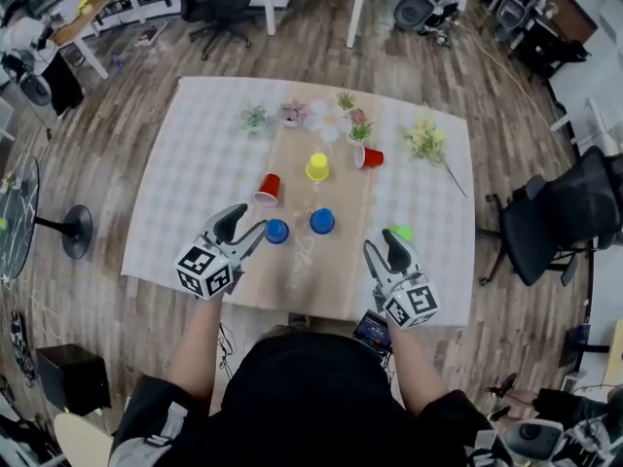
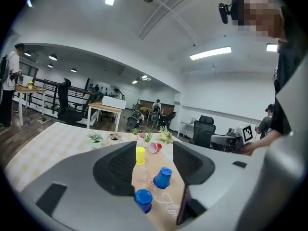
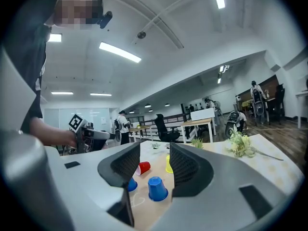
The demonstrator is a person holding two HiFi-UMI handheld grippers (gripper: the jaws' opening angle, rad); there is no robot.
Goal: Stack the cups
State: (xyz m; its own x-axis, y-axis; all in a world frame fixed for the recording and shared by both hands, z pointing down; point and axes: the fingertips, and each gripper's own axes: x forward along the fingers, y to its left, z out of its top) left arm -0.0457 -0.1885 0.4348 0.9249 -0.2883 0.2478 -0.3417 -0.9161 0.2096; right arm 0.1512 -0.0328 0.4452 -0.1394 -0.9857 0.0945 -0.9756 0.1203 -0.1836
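Several cups sit on the brown runner [image 1: 321, 261]. Two blue cups [image 1: 276, 231] [image 1: 322, 221] stand upside down, and an upturned yellow cup [image 1: 317, 166] is behind them. Two red cups [image 1: 268, 189] [image 1: 369, 157] lie on their sides. A green cup [image 1: 400, 233] sits just beyond my right gripper [image 1: 385, 249]. My left gripper [image 1: 248, 230] hovers open just left of the nearer blue cup [image 2: 143, 199], its jaws empty [image 2: 153, 162]. My right gripper [image 3: 154, 165] is open and holds nothing, with a blue cup [image 3: 157, 188] ahead of it on the table.
Small potted plants [image 1: 292, 115] and a flower sprig [image 1: 428, 144] line the far side of the checked cloth [image 1: 185, 173]. A small device [image 1: 373, 329] sits at the near table edge. Office chairs [image 1: 545, 222] and desks stand around the table.
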